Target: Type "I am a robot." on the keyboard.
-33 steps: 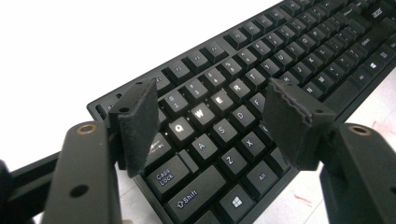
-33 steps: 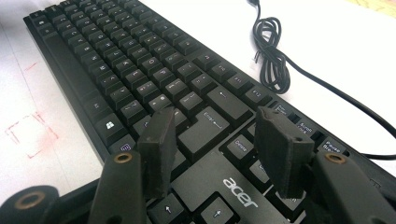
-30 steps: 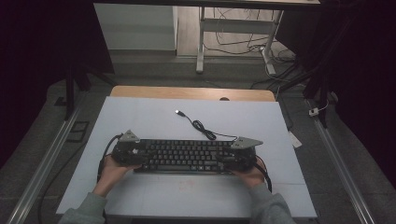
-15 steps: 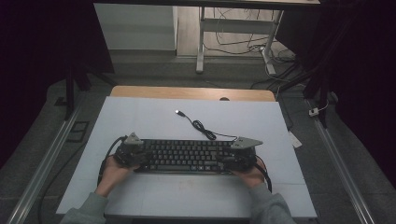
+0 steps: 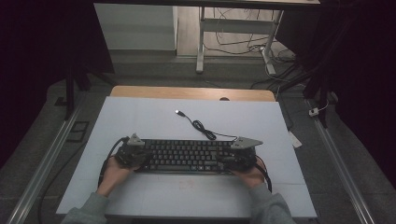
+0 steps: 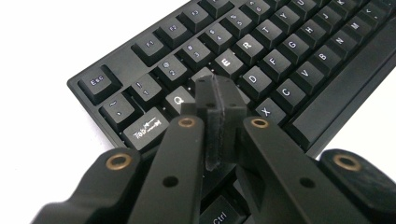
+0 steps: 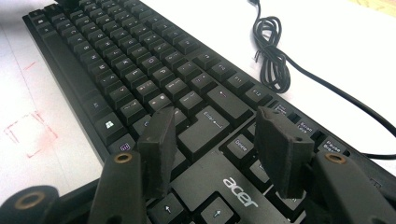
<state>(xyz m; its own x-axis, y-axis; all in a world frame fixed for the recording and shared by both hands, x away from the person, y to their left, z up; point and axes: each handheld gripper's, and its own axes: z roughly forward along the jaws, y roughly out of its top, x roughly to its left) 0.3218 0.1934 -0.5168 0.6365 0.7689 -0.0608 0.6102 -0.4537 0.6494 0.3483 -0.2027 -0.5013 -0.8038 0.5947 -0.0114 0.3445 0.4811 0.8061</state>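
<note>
The black full-size keyboard (image 5: 187,156) lies across the near middle of the white-topped bench (image 5: 140,116), both its ends hidden in the high view under the person's hands. The left gripper (image 6: 219,100) has just closed; its jaws are pressed together with nothing between them, the tip over the W key and covering it. Esc, Tab, Q, E and R read clearly nearby. The right gripper (image 7: 217,147) stands spread above the Enter and Delete keys, beside the white "acer" logo. The keyboard's black cable (image 5: 201,127) coils behind.
</note>
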